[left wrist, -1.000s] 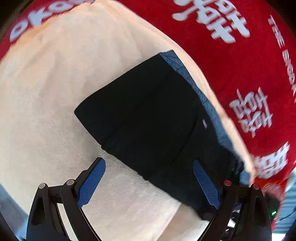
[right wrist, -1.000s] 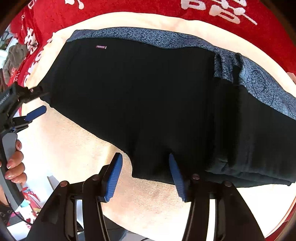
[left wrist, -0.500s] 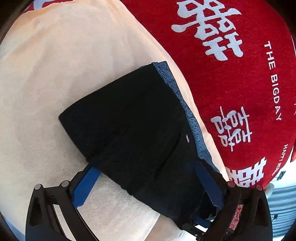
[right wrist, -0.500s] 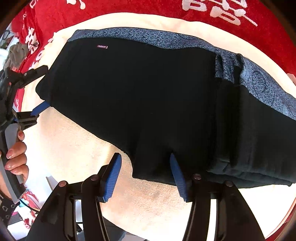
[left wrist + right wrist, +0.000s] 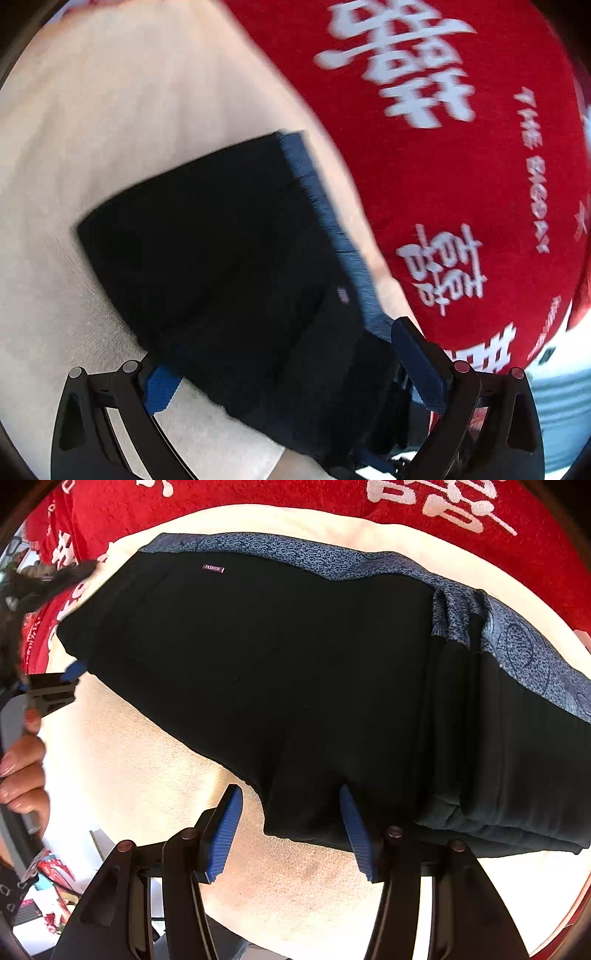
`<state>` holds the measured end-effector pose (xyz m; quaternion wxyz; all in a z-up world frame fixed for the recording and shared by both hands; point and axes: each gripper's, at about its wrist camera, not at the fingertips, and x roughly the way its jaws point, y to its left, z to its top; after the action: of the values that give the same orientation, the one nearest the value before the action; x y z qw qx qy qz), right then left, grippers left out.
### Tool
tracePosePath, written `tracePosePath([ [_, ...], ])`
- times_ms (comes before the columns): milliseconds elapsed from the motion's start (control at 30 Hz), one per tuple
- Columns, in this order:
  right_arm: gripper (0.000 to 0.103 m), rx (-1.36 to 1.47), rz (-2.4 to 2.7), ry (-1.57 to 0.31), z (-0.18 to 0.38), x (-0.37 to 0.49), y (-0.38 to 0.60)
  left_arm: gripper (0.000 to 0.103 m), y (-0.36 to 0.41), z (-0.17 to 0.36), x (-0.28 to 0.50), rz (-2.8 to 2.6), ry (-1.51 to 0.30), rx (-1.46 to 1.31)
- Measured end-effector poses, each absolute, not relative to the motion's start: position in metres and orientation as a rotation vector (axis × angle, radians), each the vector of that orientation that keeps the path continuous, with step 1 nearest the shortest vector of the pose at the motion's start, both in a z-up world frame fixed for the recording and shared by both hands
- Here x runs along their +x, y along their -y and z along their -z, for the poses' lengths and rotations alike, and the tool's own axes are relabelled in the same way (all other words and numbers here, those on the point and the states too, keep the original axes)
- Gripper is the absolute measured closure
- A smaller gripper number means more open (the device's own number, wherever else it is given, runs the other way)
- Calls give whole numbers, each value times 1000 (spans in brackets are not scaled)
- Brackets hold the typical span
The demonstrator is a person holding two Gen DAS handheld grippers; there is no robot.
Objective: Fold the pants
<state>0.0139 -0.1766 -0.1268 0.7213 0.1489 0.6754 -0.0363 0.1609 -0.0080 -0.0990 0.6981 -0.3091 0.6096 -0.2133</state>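
- Black pants (image 5: 229, 266) are lying folded on cream towel (image 5: 92, 147).
- Left gripper (image 5: 295, 373) has been advancing; jaws wide apart, straddling the pants' end.
- Right gripper (image 5: 291, 830) is hovering, jaws half apart, nothing clamped.

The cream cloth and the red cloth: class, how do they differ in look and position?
1. The cream cloth is plain and unprinted; the red cloth carries white characters and lettering.
2. The cream cloth lies on top and the black pants lie on it; the red cloth lies underneath, showing around the cream cloth's edge, with no pants on it.
Both are textured fabrics spread flat.
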Motion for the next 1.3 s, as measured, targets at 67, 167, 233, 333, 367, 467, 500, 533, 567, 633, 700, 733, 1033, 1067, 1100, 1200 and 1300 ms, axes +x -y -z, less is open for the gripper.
tracePosePath([
  [67,43,333,75,-1492,127,15,178,2,6,100,165,454,-1346,-732],
  [167,43,334,62,-1494,127,16,180,9,14,95,167,399,-1374,-668],
  [233,43,348,46,-1507,125,19,184,30,19,89,167,354,-1380,-585],
  [333,43,400,21,-1494,109,27,196,66,28,82,168,302,-1384,-401],
  [367,43,417,17,-1479,101,32,201,67,31,79,168,308,-1374,-348],
  [467,38,472,-1,-1447,80,52,219,69,58,56,152,349,-1251,-61],
  [500,34,502,-13,-1440,72,64,225,69,70,50,142,363,-1199,45],
  [533,32,527,-25,-1436,66,76,230,69,79,46,134,371,-1163,117],
  [567,27,543,-41,-1434,61,87,233,69,88,43,125,379,-1123,195],
  [633,24,559,-98,-1437,48,121,234,69,98,40,113,390,-1076,282],
  [700,22,544,-168,-1464,41,155,226,69,104,39,107,396,-1046,336],
  [733,22,528,-202,-1487,40,171,218,69,106,37,105,397,-1038,349],
  [1033,20,408,-429,-1740,63,276,112,69,108,33,98,406,-999,403],
  [1067,20,403,-442,-1766,66,280,105,69,108,33,97,406,-995,408],
  [1100,20,391,-452,-1798,71,283,95,69,108,32,96,406,-990,414],
  [1200,20,285,-433,-1880,88,286,72,69,113,30,91,408,-978,422],
  [1300,20,176,-411,-1938,102,284,63,69,112,30,91,404,-980,421],
])
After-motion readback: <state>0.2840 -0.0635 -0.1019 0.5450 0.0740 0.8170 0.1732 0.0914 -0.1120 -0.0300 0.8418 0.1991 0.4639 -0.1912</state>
